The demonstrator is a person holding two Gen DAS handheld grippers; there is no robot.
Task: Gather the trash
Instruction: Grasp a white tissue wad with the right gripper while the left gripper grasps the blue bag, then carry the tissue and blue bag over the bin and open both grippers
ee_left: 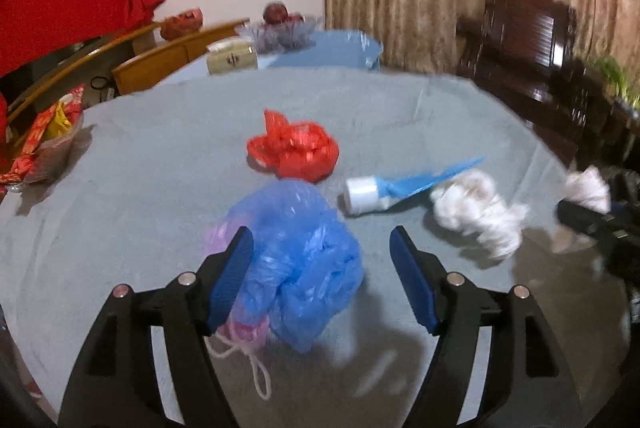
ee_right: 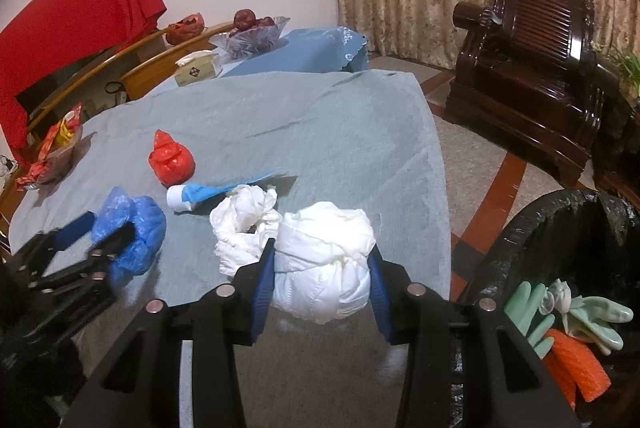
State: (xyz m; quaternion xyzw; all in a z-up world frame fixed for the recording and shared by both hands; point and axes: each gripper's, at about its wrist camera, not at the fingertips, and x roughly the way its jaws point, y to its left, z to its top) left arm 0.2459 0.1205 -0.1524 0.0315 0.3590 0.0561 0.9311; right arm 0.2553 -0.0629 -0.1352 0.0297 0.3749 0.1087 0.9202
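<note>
Right hand-held gripper (ee_right: 322, 284) clamps knotted white plastic bundle (ee_right: 324, 260) just off counter (ee_right: 320, 131) edge; carry over black-lined bin (ee_right: 560, 228) w/ gloves inside, then let go. Left hand-held gripper (ee_left: 322, 268) spread wide, crumpled blue plastic bag (ee_left: 300, 260) between pads, only left pad touching: re-close. Crumpled white tissue (ee_right: 244, 224) nearby; nothing blocks the way to the bin.

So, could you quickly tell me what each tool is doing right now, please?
Left tool: open, around the blue bag, not pressing it.
Right tool: shut on the white bundle.
</note>
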